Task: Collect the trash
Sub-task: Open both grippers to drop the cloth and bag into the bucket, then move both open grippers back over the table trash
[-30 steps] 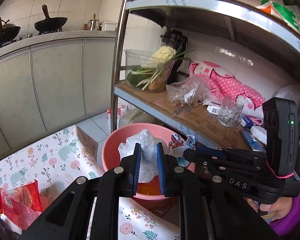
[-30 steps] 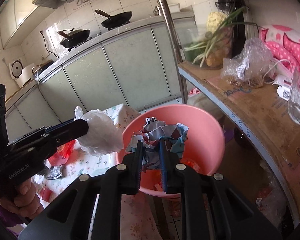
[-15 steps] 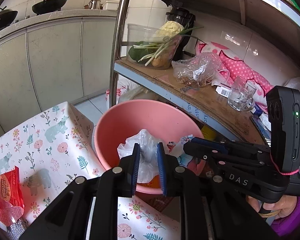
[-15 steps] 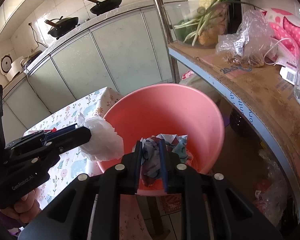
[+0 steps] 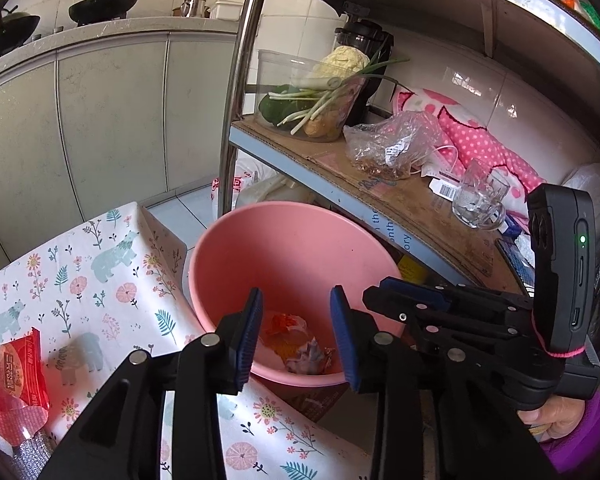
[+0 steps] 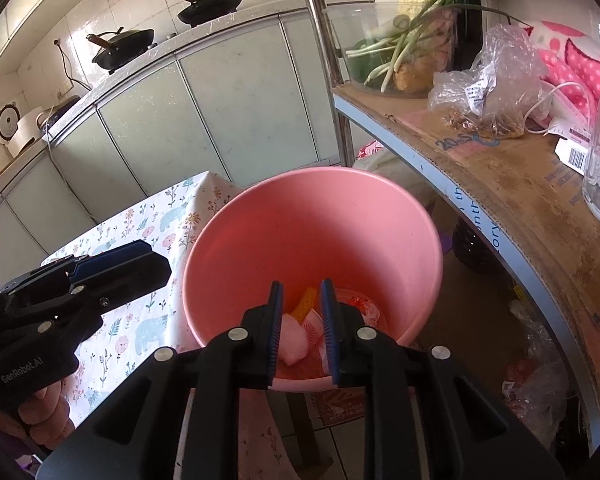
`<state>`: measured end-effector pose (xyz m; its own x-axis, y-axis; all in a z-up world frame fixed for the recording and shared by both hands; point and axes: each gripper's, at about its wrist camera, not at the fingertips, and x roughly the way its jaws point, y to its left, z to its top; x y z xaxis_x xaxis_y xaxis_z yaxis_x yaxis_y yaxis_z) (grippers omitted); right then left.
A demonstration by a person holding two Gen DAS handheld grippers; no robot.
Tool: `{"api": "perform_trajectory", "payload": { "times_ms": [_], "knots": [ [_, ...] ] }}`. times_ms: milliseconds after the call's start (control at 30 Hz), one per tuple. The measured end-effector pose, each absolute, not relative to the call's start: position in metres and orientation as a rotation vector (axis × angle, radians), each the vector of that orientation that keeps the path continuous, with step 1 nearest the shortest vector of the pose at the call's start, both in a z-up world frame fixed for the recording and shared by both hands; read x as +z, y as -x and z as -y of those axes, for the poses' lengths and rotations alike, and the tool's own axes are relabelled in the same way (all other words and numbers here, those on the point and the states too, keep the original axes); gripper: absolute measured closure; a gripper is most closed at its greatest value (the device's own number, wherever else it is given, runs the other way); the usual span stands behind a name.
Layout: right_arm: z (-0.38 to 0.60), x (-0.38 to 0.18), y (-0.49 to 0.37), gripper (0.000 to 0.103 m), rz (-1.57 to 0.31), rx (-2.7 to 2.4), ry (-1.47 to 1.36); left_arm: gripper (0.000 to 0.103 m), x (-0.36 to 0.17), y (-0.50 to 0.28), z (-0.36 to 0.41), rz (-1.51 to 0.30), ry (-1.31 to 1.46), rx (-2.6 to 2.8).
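A pink plastic bucket stands beside the table; it also shows in the right wrist view. Crumpled trash lies at its bottom, seen too in the right wrist view. My left gripper is open and empty over the bucket's near rim. My right gripper is open and empty over the bucket, just right of the left one. A red snack wrapper lies on the floral tablecloth at the left.
A metal shelf at the right holds a bowl of vegetables, a plastic bag and a glass mug. Its steel post rises behind the bucket. Kitchen cabinets with woks stand behind.
Both grippers opened over the bucket. The white plastic bag left the left gripper and the crumpled wrapper left the right gripper; trash now lies in the bucket's bottom.
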<state>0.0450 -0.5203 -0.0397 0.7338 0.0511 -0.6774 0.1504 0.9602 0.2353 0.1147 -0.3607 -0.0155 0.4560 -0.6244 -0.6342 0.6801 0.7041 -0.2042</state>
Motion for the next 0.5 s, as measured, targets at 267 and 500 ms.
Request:
{"api": "perform_trajectory", "payload": {
  "times_ms": [267, 500],
  "knots": [
    [0.502, -0.028, -0.035, 0.075, -0.725, -0.02, -0.268, 0.068, 0.004, -0.1, 0.348, -0.712, -0.075, -0.791],
    [0.48, -0.016, -0.023, 0.068, -0.703, 0.033, -0.249, 0.068, 0.022, -0.078, 0.326, -0.672, -0.09, -0.763]
  ]
}}
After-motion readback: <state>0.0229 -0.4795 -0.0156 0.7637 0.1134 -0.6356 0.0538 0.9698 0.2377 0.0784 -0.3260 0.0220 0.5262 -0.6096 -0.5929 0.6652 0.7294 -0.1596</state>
